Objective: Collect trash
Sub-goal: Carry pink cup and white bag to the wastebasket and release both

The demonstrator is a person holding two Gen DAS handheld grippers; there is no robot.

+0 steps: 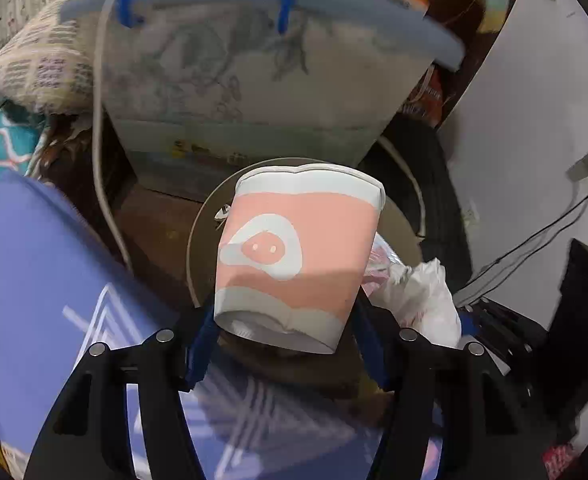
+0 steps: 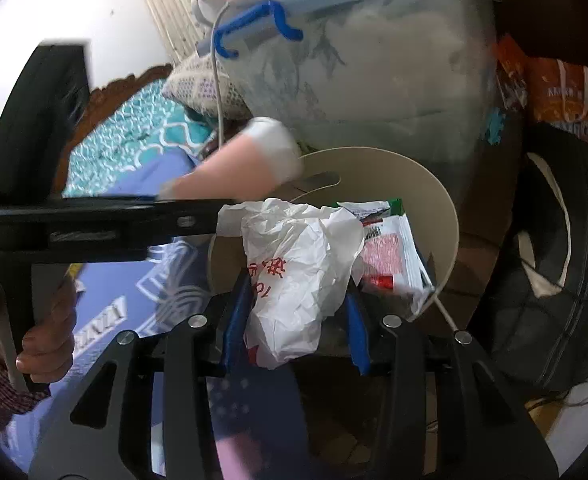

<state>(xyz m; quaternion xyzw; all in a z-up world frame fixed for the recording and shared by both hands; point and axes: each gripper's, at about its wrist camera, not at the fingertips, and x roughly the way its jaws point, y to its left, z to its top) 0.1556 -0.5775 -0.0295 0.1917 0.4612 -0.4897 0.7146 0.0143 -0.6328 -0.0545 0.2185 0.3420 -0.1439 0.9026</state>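
A pink-and-white paper cup [image 1: 297, 248] with a pig-snout print hangs tilted over a beige round bin [image 1: 198, 240], and my left gripper [image 1: 285, 305] is shut on its base. The right wrist view shows that cup [image 2: 246, 160] blurred at the bin's far left rim, with a hand [image 2: 46, 332] on the black left gripper body. My right gripper [image 2: 297, 292] is shut on a crumpled white plastic bag [image 2: 301, 248] with red print, held above the bin [image 2: 393, 176]. Inside the bin lies a red-and-white wrapper [image 2: 389, 252]. The bag [image 1: 417, 296] also shows at the right of the left wrist view.
A big translucent storage box [image 1: 254, 72] with a blue handle stands right behind the bin. Purple printed bedding [image 1: 34, 260] lies on the left, and a patterned pillow [image 1: 42, 72] beyond it. A black rounded object [image 2: 553, 260] and an orange bag [image 2: 565, 92] crowd the right. A white cable [image 1: 102, 128] hangs beside the box.
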